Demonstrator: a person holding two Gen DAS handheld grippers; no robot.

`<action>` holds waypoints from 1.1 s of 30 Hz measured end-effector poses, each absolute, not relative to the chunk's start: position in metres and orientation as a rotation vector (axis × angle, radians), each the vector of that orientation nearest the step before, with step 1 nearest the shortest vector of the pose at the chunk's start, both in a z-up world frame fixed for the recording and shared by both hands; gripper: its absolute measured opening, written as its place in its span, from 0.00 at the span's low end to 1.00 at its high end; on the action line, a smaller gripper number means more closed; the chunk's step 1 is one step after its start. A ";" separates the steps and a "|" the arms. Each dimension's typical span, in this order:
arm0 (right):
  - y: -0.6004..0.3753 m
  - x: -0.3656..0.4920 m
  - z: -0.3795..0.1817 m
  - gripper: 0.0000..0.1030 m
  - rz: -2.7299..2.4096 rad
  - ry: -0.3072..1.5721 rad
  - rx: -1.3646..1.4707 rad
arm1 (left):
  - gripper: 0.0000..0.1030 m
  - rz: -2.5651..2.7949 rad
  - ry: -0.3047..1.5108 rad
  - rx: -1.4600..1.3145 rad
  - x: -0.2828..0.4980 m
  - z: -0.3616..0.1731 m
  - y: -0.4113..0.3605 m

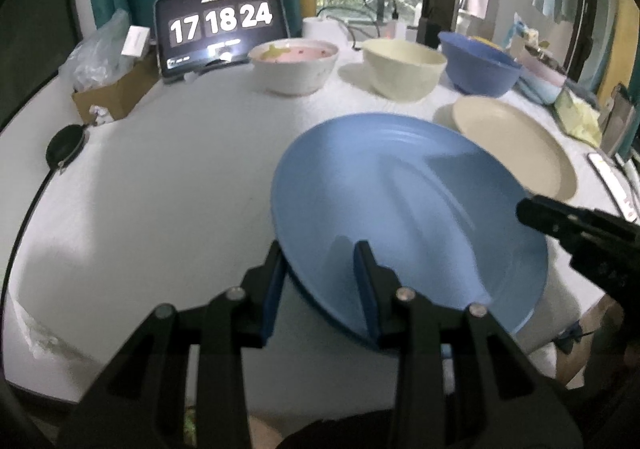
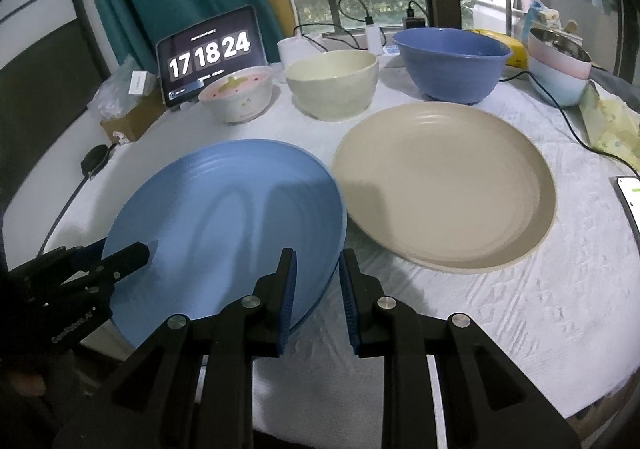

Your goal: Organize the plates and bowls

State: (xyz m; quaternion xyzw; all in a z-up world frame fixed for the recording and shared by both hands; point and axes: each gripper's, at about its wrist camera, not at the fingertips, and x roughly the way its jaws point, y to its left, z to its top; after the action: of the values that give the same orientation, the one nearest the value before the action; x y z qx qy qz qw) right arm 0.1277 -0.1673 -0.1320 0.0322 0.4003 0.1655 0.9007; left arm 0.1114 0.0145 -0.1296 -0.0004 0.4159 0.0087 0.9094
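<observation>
A blue plate (image 1: 408, 209) (image 2: 228, 217) is tilted, its near edge lifted off the white table. My left gripper (image 1: 320, 253) straddles the plate's near-left rim, one finger under and one on top. My right gripper (image 2: 318, 261) straddles the plate's right rim the same way. A beige plate (image 2: 444, 185) (image 1: 516, 145) lies flat to the right. Behind stand a white-pink bowl (image 2: 238, 97), a cream bowl (image 2: 334, 83) and a blue bowl (image 2: 452, 63).
A tablet clock (image 2: 208, 55) stands at the back left beside a cardboard box (image 2: 134, 115). Stacked pastel bowls (image 2: 560, 65) sit at the back right. Black cables (image 2: 560, 117) and a phone (image 2: 630, 197) lie at the right edge. A black disc (image 1: 66, 147) lies left.
</observation>
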 end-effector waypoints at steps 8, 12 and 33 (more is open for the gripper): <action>-0.164 0.126 -0.134 0.23 0.337 0.837 0.056 | 0.44 0.009 0.875 0.031 0.109 -0.137 0.012; -0.164 0.126 -0.132 0.23 0.330 0.826 0.048 | 0.45 0.011 0.863 0.032 0.110 -0.134 0.012; -0.179 0.128 -0.118 0.24 0.309 0.786 0.068 | 0.46 0.009 0.774 0.045 0.116 -0.103 0.000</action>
State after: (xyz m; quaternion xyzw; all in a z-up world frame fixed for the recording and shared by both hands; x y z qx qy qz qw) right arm 0.1284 -0.1792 -0.1178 0.0328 0.3815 0.1499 0.9115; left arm 0.1159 0.0005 -0.1031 0.0218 0.3772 0.0043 0.9258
